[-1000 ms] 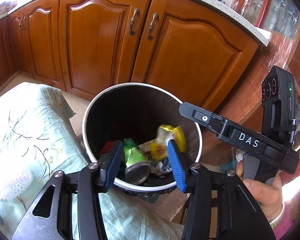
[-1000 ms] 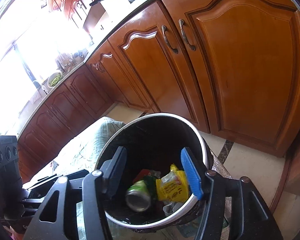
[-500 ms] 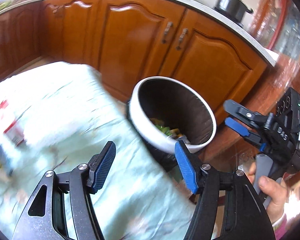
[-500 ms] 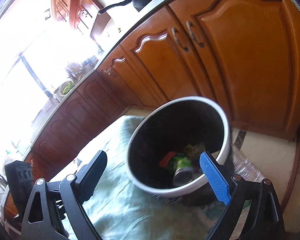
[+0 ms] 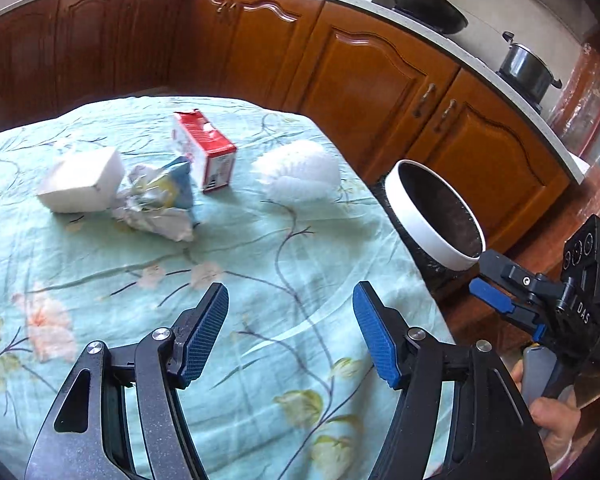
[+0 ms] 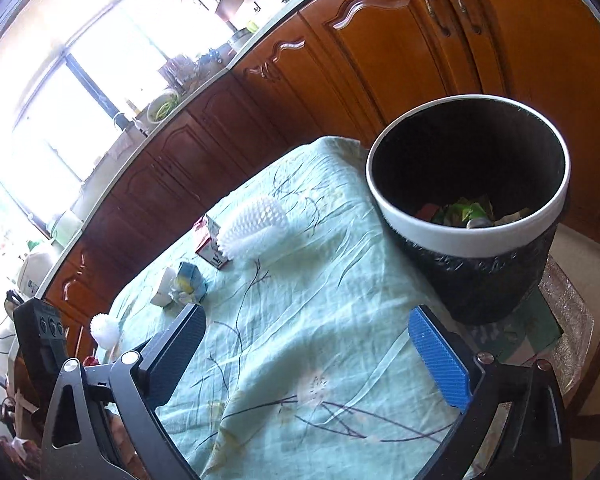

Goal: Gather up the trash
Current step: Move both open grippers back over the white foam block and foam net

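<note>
On the teal floral tablecloth (image 5: 260,264) lie a red and white carton (image 5: 206,148), a white box (image 5: 82,180), a crumpled blue and white wrapper (image 5: 160,204) and a white foam net (image 5: 296,172). The same carton (image 6: 210,246) and foam net (image 6: 254,226) show in the right wrist view. A white-rimmed black trash bin (image 6: 472,232) holds trash beside the table; it also shows in the left wrist view (image 5: 424,220). My left gripper (image 5: 290,330) is open and empty above the cloth. My right gripper (image 6: 306,354) is open and empty, near the bin.
Wooden kitchen cabinets (image 5: 372,80) run behind the table and bin. A wok (image 5: 424,4) and a pot (image 5: 526,64) stand on the counter. Another white foam net (image 6: 104,330) lies at the table's far left edge in the right wrist view.
Both grippers have drawn back from over the bin and swung left over the table. The left view now faces the trash on the cloth; the right gripper's jaws have opened wider.
</note>
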A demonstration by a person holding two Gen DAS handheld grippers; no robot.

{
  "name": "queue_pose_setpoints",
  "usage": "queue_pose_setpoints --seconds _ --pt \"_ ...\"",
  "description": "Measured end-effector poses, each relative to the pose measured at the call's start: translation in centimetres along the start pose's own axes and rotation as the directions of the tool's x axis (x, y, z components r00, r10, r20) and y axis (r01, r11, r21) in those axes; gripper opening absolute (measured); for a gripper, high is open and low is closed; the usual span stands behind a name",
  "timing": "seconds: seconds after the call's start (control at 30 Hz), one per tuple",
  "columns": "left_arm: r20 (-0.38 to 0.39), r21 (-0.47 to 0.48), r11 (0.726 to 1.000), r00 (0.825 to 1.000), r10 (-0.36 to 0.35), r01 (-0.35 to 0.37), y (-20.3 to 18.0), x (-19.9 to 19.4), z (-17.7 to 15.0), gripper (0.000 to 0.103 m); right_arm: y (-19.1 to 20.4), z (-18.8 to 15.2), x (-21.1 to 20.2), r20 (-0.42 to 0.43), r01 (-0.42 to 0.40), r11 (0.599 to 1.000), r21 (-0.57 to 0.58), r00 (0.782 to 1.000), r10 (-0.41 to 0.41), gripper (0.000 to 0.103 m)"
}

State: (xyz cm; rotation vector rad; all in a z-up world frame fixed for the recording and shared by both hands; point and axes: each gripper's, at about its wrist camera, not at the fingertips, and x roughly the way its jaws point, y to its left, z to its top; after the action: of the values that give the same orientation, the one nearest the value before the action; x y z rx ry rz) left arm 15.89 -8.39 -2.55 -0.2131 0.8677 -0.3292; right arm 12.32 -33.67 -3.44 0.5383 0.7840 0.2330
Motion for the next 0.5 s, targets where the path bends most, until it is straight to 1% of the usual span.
queue_pose_setpoints --seconds 0.17,0.2,0.3,0.37,0.43,0.47,0.5 --pt "0.025 -0.058 0.997 0.998 0.057 -0.055 3.3 -2.3 -0.7 0.066 3.1 -1.4 1.4 -0.076 0.037 0.996 -0.082 0.996 -0.043 0.103" --pt "0.029 -0.071 0.995 0.997 0.068 -0.065 3.9 -2.7 -0.8 0.066 3.8 -1.9 1.4 -0.081 0.027 0.994 -0.104 0.996 -0.035 0.103" --pt "0.043 -0.110 0.990 0.994 0.097 -0.091 5.7 -3.9 -0.9 0.068 6.2 -2.5 1.2 -0.061 0.014 0.983 -0.181 0.998 -0.025 0.103" --pt "0.054 -0.132 0.985 0.992 0.118 -0.110 6.8 -4.6 -0.9 0.069 7.3 -2.4 0.8 -0.035 -0.027 0.979 -0.204 0.999 0.020 0.103" --pt "0.062 -0.137 0.982 0.988 0.138 -0.129 7.7 -5.2 -0.8 0.073 7.7 -2.3 0.9 -0.007 -0.081 0.980 -0.180 0.997 0.081 0.103" --pt "0.058 -0.129 0.982 0.987 0.150 -0.141 8.1 -5.3 -0.6 0.075 7.9 -2.3 1.2 0.001 -0.097 0.981 -0.169 0.995 0.099 0.103" --pt "0.057 -0.118 0.981 0.986 0.159 -0.151 8.4 -5.4 -0.4 0.075 7.9 -2.4 1.8 -0.012 -0.099 0.982 -0.162 0.995 0.098 0.103"
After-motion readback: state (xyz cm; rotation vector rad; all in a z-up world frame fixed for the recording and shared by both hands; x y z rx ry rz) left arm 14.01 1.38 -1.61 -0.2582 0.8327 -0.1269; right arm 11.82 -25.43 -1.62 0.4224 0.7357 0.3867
